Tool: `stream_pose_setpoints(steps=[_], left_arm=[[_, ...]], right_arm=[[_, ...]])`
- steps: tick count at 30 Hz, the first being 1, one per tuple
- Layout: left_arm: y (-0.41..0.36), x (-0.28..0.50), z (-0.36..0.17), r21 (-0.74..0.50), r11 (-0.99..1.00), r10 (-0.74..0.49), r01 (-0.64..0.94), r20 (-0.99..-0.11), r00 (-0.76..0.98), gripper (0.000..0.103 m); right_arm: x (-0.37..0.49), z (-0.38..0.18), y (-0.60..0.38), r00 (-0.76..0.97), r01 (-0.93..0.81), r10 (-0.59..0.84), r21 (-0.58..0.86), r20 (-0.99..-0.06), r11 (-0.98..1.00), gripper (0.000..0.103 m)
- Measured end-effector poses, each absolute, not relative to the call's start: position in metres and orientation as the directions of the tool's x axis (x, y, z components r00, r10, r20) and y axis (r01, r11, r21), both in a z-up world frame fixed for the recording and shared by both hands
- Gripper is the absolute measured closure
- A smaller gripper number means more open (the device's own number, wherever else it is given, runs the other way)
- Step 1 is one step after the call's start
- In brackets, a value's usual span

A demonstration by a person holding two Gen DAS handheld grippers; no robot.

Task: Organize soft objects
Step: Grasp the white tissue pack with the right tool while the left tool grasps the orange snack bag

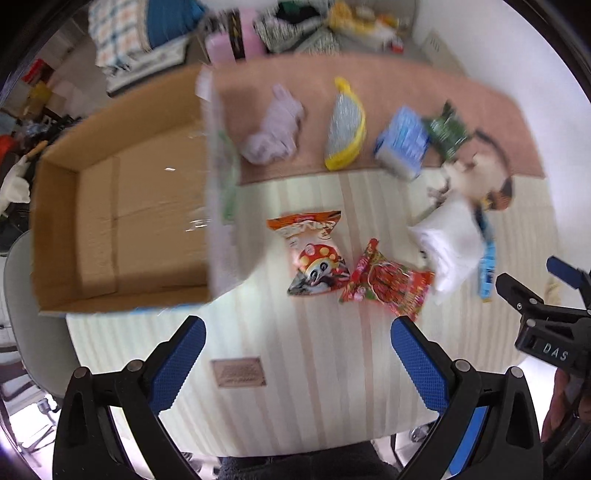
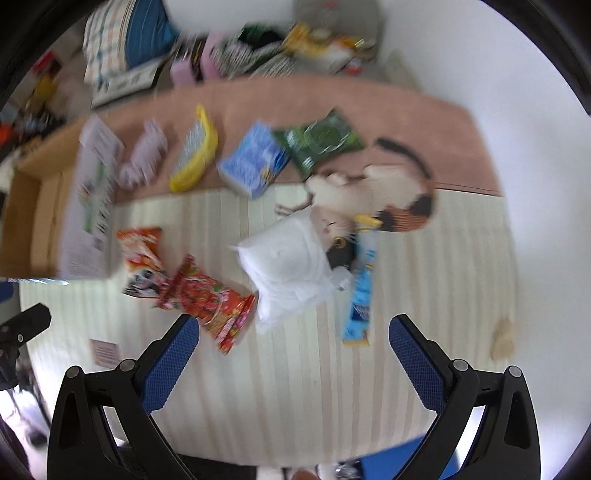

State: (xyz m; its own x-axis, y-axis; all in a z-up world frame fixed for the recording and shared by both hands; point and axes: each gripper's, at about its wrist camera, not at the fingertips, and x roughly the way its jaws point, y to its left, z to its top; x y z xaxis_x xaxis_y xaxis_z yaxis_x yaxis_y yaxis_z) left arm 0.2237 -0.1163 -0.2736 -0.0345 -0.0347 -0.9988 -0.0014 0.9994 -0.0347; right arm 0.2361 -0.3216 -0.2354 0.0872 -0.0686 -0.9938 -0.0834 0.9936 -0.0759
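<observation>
Soft things lie scattered on a striped table: a lilac cloth, a yellow-rimmed pouch, a blue pack, a green packet, a white pillow pack, a plush cat, and two orange-red snack bags. An open cardboard box stands at the left. My left gripper is open and empty above the table's near part. My right gripper is open and empty, just short of the pillow pack.
A pink mat covers the table's far half. A small card lies near the front. A light blue strip packet lies right of the pillow pack. Clutter and fabrics crowd the background. A grey chair stands left.
</observation>
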Motion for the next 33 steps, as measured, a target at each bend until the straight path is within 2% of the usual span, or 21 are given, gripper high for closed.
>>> stream_pose_setpoints(steps=[7,13,21,24,25,27,29,31,33], left_arm=[[-0.148,0.274,-0.359,-0.009,1.000,-0.009,-0.003,-0.978,-0.207,0.008],[-0.154,0.292,-0.397,0.044,0.999,0.049,0.025,-0.961,-0.271,0.008],[-0.157,0.295,-0.428,0.025,1.000,0.027,0.012,-0.937,-0.348,0.008],[-0.158,0.292,-0.434,0.020,1.000,0.024,0.013,-0.934,-0.355,0.008],[-0.159,0.290,-0.435,0.021,1.000,0.024,0.013,-0.933,-0.360,0.008],[-0.156,0.287,-0.431,0.009,1.000,0.009,0.001,-0.932,-0.363,0.008],[-0.154,0.284,-0.433,0.006,1.000,0.003,-0.007,-0.932,-0.362,0.008],[-0.150,0.281,-0.433,-0.001,1.000,-0.010,-0.025,-0.933,-0.360,0.017],[-0.146,0.279,-0.432,0.009,0.999,-0.004,-0.032,-0.930,-0.366,0.053]], right_arm=[[0.285,-0.322,-0.320,-0.029,-0.219,-0.066,-0.058,-0.997,0.974,0.000],[0.299,-0.357,-0.318,-0.105,-0.338,-0.079,-0.039,-0.991,0.940,0.000],[0.308,-0.405,-0.310,-0.215,-0.403,-0.069,0.025,-0.974,0.915,0.000],[0.311,-0.417,-0.318,-0.232,-0.330,-0.073,0.008,-0.970,0.944,0.004],[0.313,-0.421,-0.327,-0.264,-0.234,-0.019,0.045,-0.964,0.971,0.009],[0.314,-0.426,-0.348,-0.295,-0.045,0.078,0.095,-0.952,0.994,0.011],[0.314,-0.424,-0.355,-0.257,0.009,0.081,0.082,-0.963,0.997,0.011],[0.312,-0.427,-0.356,-0.251,0.017,0.076,0.075,-0.965,0.997,0.011],[0.308,-0.438,-0.355,-0.288,0.027,0.098,0.094,-0.953,0.995,0.011]])
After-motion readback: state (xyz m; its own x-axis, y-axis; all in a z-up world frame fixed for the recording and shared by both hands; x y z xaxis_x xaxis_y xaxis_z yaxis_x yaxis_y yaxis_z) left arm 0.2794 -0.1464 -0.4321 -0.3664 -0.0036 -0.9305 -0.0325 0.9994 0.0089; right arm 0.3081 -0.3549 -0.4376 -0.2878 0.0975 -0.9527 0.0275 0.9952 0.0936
